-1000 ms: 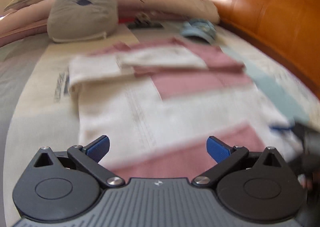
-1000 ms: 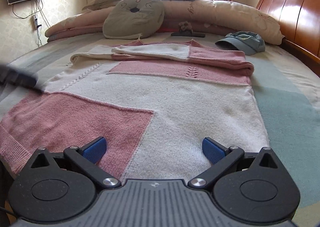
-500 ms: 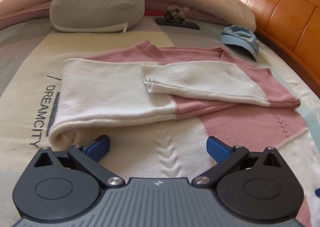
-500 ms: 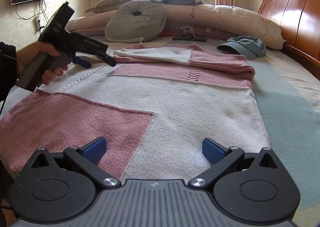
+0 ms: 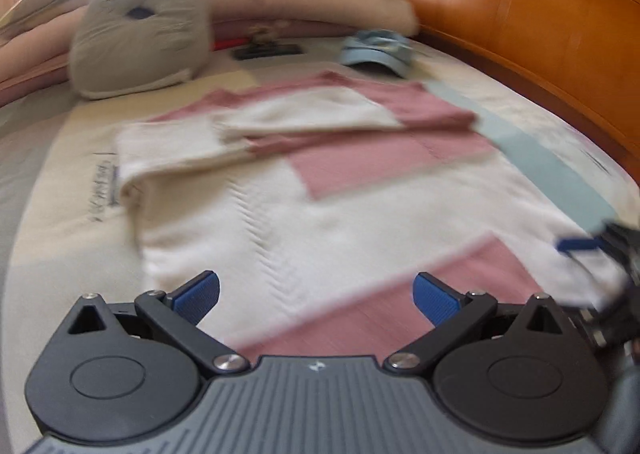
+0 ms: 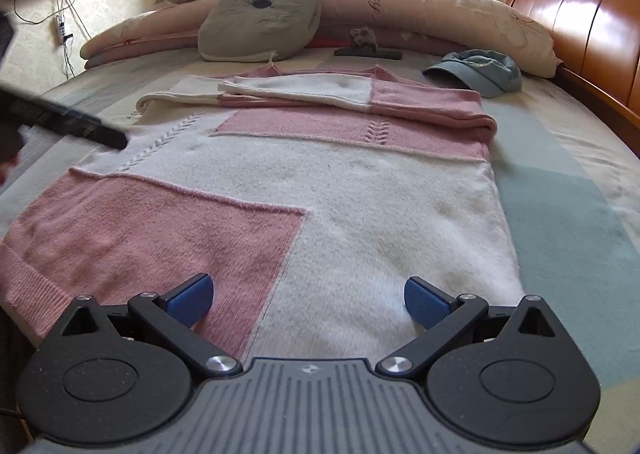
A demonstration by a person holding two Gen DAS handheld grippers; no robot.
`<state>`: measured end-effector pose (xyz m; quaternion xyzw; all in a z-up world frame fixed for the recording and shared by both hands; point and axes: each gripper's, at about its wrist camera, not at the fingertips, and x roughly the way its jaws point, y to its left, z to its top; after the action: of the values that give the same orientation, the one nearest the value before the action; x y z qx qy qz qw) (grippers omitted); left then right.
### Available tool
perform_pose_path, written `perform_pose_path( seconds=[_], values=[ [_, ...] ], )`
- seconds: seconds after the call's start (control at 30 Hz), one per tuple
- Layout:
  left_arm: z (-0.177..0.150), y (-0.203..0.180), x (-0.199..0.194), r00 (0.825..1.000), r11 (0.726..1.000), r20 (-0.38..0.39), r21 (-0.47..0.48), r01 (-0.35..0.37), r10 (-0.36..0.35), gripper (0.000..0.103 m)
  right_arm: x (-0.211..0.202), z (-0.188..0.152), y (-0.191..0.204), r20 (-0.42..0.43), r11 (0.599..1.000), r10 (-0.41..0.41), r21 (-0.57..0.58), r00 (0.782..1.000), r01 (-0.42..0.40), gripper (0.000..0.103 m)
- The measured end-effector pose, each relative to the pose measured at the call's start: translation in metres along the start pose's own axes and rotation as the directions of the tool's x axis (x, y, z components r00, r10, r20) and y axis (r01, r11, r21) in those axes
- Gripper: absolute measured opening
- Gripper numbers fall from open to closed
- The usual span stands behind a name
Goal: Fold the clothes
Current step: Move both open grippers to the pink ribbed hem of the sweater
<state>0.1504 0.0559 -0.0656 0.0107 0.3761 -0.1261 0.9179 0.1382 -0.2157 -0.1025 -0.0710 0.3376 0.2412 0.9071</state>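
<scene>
Change: my left tongs (image 5: 316, 296) have drawn back from the folded sleeves toward the hem, view blurred; right tongs (image 6: 306, 300) unmoved. Both released, grasping nothing. Sweater (image 6: 360, 190): pink and white, flat on the bed (image 6: 560, 214), frame centre, sleeves folded across. Hem fold likely next. Room: cap (image 6: 476, 72) upper right, cushion (image 6: 260, 24), wooden headboard (image 6: 580, 10).

Dark lettering (image 5: 103, 190) showing on bedsheet (image 5: 60, 214) beside sweater, left wrist view: motion-blurred, not reading. Cursive script (image 6: 375, 0) running along beige bolster pillow (image 6: 440, 10), right wrist view: too small to make out. Small emblem sitting on each gripper housing, no letters.
</scene>
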Motion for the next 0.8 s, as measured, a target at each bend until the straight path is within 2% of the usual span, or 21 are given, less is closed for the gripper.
perform_pose_path(
  seconds=[0.07,0.2,0.27,0.4,0.5,0.57,0.63,0.7,0.8],
  values=[
    [-0.014,-0.008,0.001,1.0,1.0,-0.017,-0.016,0.012,-0.012,0.102,-0.005,-0.004,0.002,-0.013,1.0,0.0,-0.004,1.0,0.0,0.103],
    [-0.043,-0.006,0.0,0.998,0.992,-0.048,-0.123,-0.034,0.028,0.102,-0.014,-0.017,0.003,-0.032,1.0,-0.023,-0.01,0.999,0.023,0.103],
    [-0.051,-0.008,-0.011,0.999,0.989,-0.04,-0.141,-0.037,0.031,0.102,-0.018,-0.023,0.001,-0.027,1.0,-0.026,0.002,0.999,0.026,0.103],
    [-0.047,-0.008,-0.023,1.0,0.988,-0.024,-0.151,-0.019,0.016,0.102,-0.022,-0.03,-0.002,-0.002,1.0,-0.021,0.016,1.0,0.021,0.103],
    [-0.034,0.0,-0.022,0.999,0.984,0.012,-0.174,-0.037,0.039,0.102,-0.022,-0.028,0.0,-0.016,0.999,-0.035,0.021,0.999,0.035,0.103],
    [-0.028,0.009,-0.011,0.999,0.976,0.002,-0.214,-0.037,0.038,0.102,-0.022,-0.027,0.0,-0.021,0.999,-0.037,0.025,0.999,0.037,0.103],
    [-0.029,0.016,0.005,0.998,0.968,-0.045,-0.244,-0.053,0.043,0.102,-0.022,-0.028,-0.001,-0.021,0.999,-0.034,0.027,0.999,0.034,0.103],
    [-0.032,0.012,0.009,0.997,0.979,-0.037,-0.19,-0.071,0.065,0.102,-0.022,-0.028,-0.002,-0.023,0.999,-0.033,0.032,0.999,0.034,0.103],
    [-0.032,0.004,0.005,0.993,0.985,-0.076,-0.144,-0.098,0.087,0.102,-0.022,-0.029,-0.001,-0.027,0.999,-0.035,0.037,0.999,0.036,0.103]
  ],
)
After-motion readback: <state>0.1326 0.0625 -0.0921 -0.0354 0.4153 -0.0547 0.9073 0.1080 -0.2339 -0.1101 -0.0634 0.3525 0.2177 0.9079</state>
